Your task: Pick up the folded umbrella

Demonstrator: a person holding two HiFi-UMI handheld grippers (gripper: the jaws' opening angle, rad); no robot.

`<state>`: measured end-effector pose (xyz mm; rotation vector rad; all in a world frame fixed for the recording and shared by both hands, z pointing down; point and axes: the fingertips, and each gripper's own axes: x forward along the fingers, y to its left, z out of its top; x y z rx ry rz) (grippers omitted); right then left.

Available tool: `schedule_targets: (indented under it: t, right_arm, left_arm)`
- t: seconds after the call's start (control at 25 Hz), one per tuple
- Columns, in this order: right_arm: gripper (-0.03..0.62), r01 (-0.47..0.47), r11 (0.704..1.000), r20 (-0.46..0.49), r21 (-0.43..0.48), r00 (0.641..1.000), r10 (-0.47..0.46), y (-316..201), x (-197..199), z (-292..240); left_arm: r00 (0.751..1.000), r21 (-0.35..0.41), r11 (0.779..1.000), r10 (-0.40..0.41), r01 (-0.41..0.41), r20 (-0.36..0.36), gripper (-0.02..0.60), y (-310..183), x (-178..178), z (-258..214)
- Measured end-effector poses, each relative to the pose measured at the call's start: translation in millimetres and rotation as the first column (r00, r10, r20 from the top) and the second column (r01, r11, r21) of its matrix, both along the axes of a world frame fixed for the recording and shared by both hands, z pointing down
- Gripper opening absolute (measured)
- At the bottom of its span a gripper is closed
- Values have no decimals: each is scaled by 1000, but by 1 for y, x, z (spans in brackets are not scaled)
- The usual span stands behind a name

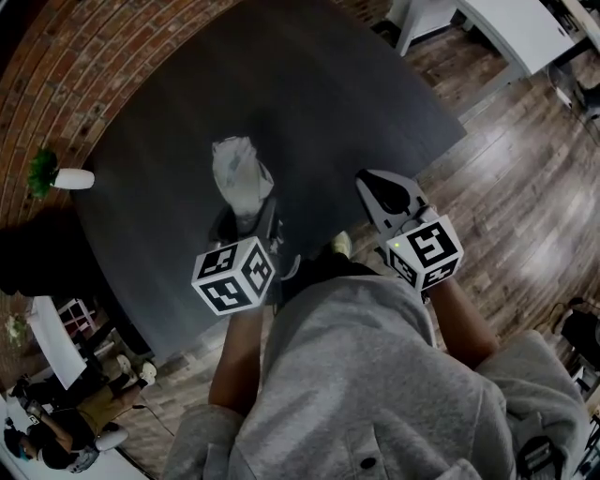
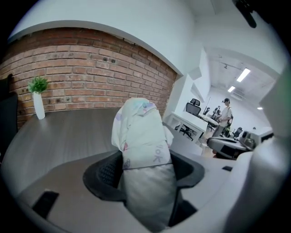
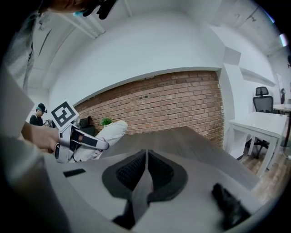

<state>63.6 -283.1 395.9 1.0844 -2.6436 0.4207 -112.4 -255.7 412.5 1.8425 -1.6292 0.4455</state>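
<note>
The folded umbrella (image 1: pixel 241 175), in a pale printed sleeve, sticks up and forward out of my left gripper (image 1: pixel 248 217), which is shut on its lower part above the dark table (image 1: pixel 309 84). In the left gripper view the umbrella (image 2: pixel 142 145) fills the gap between the black pads, and both press on its sides. My right gripper (image 1: pixel 372 186) hovers to the right of it, over the table's near edge, shut with nothing between its pads (image 3: pixel 132 170). From the right gripper view the umbrella (image 3: pixel 107 133) shows at the left, lifted off the table.
A small green plant in a white vase (image 1: pixel 58 176) stands at the table's far left by the brick wall (image 1: pixel 66 75). White desks (image 1: pixel 511 28) and an office chair (image 3: pixel 261 102) stand on the wooden floor (image 1: pixel 525 159) to the right. People stand in the background.
</note>
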Motion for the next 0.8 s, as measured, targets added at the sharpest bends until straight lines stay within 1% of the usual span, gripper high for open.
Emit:
schedule_targets:
  t: [0.28,0.48,0.8]
  right_arm:
    - [32,-26,1000,-18,18,1000,26,16,4,-5]
    - [32,-36,999,-23,30,999,37,37,-10,-14]
    - [32,-39,998,-39,51,998,41,91,-30,-26]
  left_arm:
    - [1000,62,998,24,-24,2,293,22,6,-21]
    - [1000,82,996,22,-21,-5,293,47,-6,-30]
    - [1000,108,994,20,-18,-18,293,107,-24,-42]
